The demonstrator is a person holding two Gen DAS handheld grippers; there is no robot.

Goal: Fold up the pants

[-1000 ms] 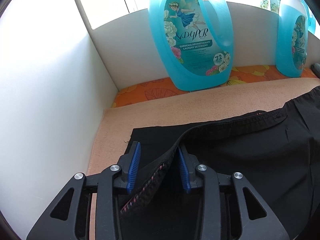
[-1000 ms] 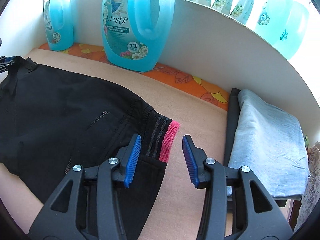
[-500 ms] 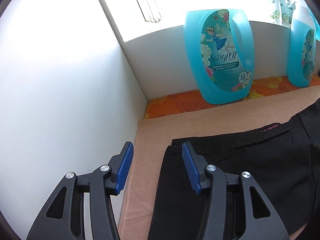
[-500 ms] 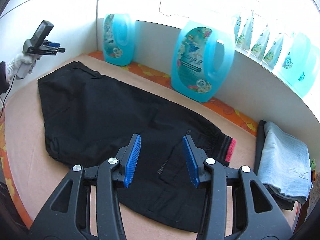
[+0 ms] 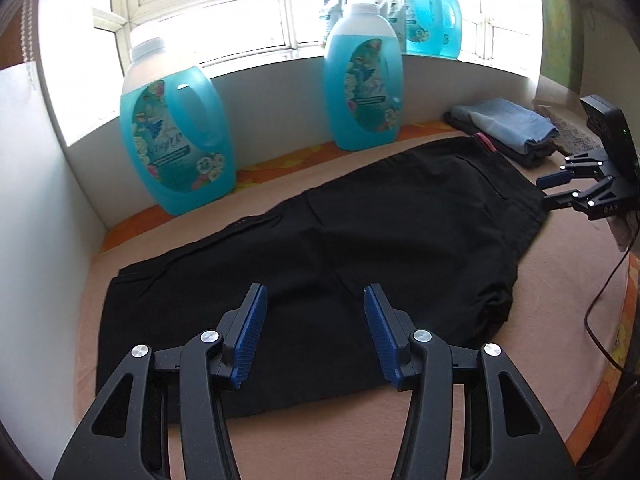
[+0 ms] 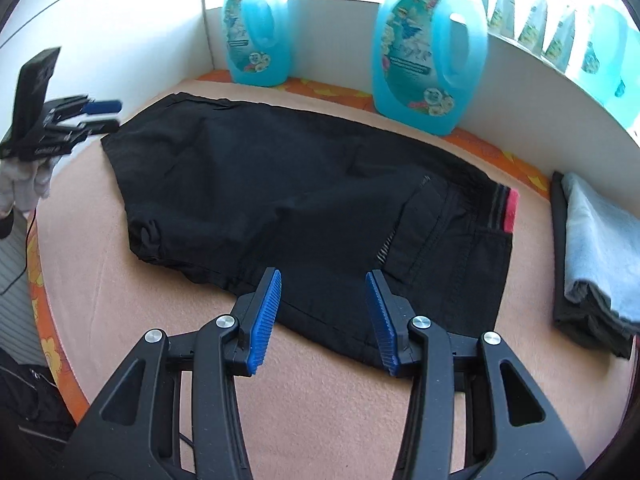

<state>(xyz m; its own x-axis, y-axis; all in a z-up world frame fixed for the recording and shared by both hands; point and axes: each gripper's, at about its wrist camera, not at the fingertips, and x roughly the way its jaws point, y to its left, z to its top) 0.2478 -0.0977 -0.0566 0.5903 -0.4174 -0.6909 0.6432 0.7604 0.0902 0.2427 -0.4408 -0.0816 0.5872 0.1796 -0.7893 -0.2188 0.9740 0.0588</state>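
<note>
Now the black pants [image 5: 320, 248] lie folded flat across mid-frame on the surface [image 5: 320, 440]. My left tool [image 5: 312, 332] hangs spread and empty; my right tool [image 6: 322, 316] is opening, gripping nothing. Next, I judge, another fold from one end.

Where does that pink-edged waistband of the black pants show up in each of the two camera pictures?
Left wrist view: the pink waistband edge is far off at upper right, on the far end of the black pants, just before the folded clothes pile.
Right wrist view: the waistband edge is at right of centre, left of the pile.
Shared landmark: the folded clothes pile beside the waistband.
</note>
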